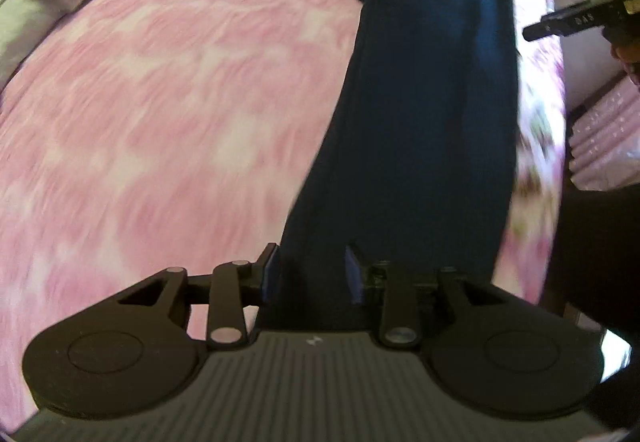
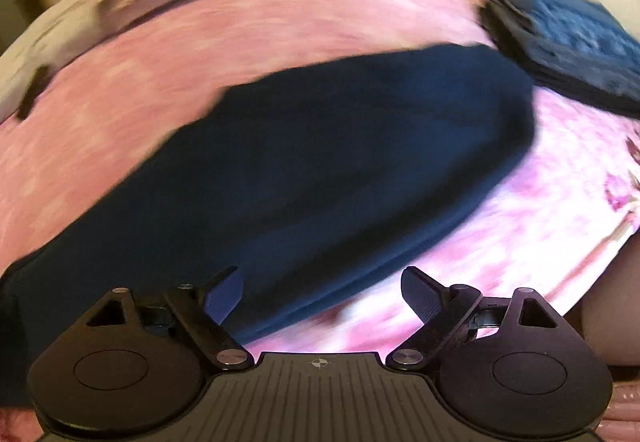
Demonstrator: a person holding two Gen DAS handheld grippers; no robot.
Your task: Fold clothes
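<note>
1. The dark garment (image 1: 432, 122) lies as a long narrow strip on the pink bedspread (image 1: 160, 122). Its long axis runs straight away from the left gripper (image 1: 314, 270) toward the far end near a dark pile (image 2: 568, 38).
2. The left gripper is at the strip's near end, and cloth sits between its fingers. The jaws stand narrowly apart around it; the cloth looks pinched, though blur leaves the grip uncertain.
3. The right gripper (image 2: 322, 294) has its jaws spread wide and holds nothing. It hangs just beside the strip's long edge, so the garment lies crosswise in front of it, its near edge passing between and just ahead of the fingertips.
4. In the left view the right gripper (image 1: 576, 22) shows beside the far half of the strip, apart from it.
5. Judgement: the left is the nearer one to carry the near end along the axis toward the far end; the right is placed to steady or take the side edge. Whether more folds remain I cannot tell.
</note>
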